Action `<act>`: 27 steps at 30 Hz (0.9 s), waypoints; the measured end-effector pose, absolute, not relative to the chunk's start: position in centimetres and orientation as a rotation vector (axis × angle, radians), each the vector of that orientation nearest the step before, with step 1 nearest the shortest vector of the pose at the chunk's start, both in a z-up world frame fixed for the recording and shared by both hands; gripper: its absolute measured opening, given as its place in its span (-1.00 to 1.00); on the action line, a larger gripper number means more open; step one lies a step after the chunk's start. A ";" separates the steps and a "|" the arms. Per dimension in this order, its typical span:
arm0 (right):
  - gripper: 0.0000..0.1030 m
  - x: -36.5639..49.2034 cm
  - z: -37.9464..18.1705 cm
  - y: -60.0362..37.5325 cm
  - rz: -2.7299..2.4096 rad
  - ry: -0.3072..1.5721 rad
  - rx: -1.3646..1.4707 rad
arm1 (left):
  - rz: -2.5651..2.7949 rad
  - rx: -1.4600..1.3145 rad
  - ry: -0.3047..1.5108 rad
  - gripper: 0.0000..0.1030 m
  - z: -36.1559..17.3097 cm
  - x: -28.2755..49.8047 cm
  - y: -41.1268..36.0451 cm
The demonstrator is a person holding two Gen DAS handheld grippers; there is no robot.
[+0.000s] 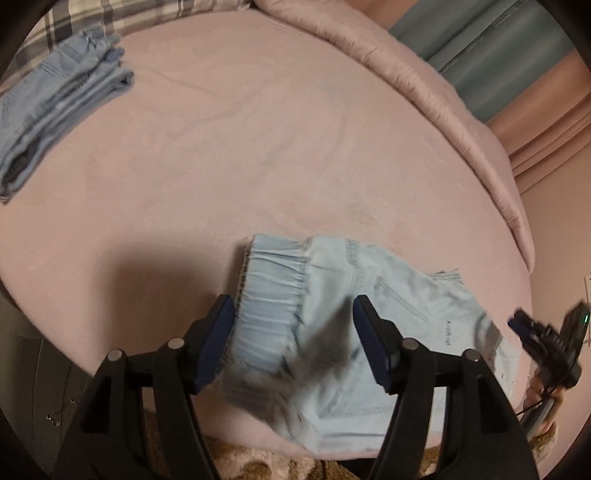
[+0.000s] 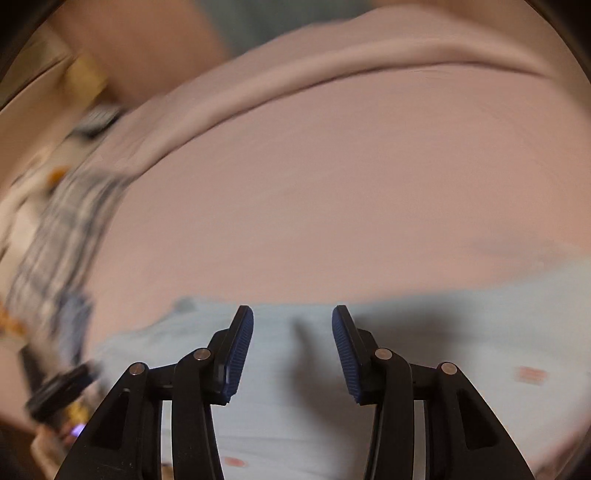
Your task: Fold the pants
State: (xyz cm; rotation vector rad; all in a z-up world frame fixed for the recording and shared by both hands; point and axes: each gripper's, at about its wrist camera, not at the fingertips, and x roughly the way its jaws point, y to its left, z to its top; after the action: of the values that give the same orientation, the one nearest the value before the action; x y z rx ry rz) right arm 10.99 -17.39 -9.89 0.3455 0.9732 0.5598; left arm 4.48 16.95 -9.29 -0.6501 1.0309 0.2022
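The light-blue pants (image 1: 332, 332) lie bunched on the pink bed sheet (image 1: 258, 147), low in the left wrist view and right of centre, the gathered elastic waistband (image 1: 273, 295) turned toward the upper left and the rest of the cloth trailing to the lower right edge of the bed. The left gripper (image 1: 293, 343) hangs over them with its jaws well apart; cloth shows between the blue pads (image 1: 218, 343), but they do not press on it, so nothing is held. The right gripper (image 2: 292, 354) — also seen small at the right edge of the left wrist view — stands about half open over pale blue fabric, likewise gripping nothing. Its view is heavily smeared, so the fabric's detail there cannot be read.

A darker blue pair (image 1: 62, 107) sits already folded in the upper left of the left wrist view, well apart from the work, near a plaid pillow (image 1: 110, 18).

By my reading, this pair is between grasps: loose on the bed, a fold not yet tidy. The next move probably calls for both grippers to come down on fresh hold points — likely the waistband and the opposite end — and to pinch all layers together, since the soft cloth will sag and slip if only the top layer is caught.
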 end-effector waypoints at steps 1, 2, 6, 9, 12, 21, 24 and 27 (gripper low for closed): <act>-0.14 11.6 -10.0 -15.2 0.592 0.993 0.321 | 0.191 -0.665 1.042 0.23 -9.8 4.7 17.1; -0.14 12.3 -10.1 -12.6 0.623 1.012 0.279 | 0.179 -0.682 1.050 0.11 -10.2 4.8 17.0; -0.14 13.8 -10.8 -7.1 0.688 1.094 0.212 | 0.149 -0.698 1.052 -0.09 -10.9 4.7 17.1; -0.29 13.6 -11.6 -6.0 0.687 1.146 0.150 | 0.144 -0.669 1.051 -0.12 -10.6 4.4 16.6; -0.85 13.1 -11.6 -6.3 0.748 1.152 0.145 | 0.140 -0.675 1.047 -0.13 -10.7 4.4 16.8; -0.92 13.9 -11.4 -5.2 0.653 1.105 0.089 | 0.169 -0.618 1.049 -0.15 -10.9 5.4 16.1; -0.92 14.0 -12.6 -5.3 0.634 1.088 0.093 | 0.174 -0.607 1.050 -0.12 -10.9 5.5 15.9; -0.92 13.6 -11.8 -6.1 0.595 1.055 0.078 | 0.192 -0.624 1.052 -0.07 -10.3 5.3 16.0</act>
State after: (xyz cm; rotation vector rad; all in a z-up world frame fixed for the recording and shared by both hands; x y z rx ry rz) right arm 13.64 -6.11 -11.75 0.0778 1.0546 0.5948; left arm 5.30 15.98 -10.31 -0.6245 1.0524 0.1920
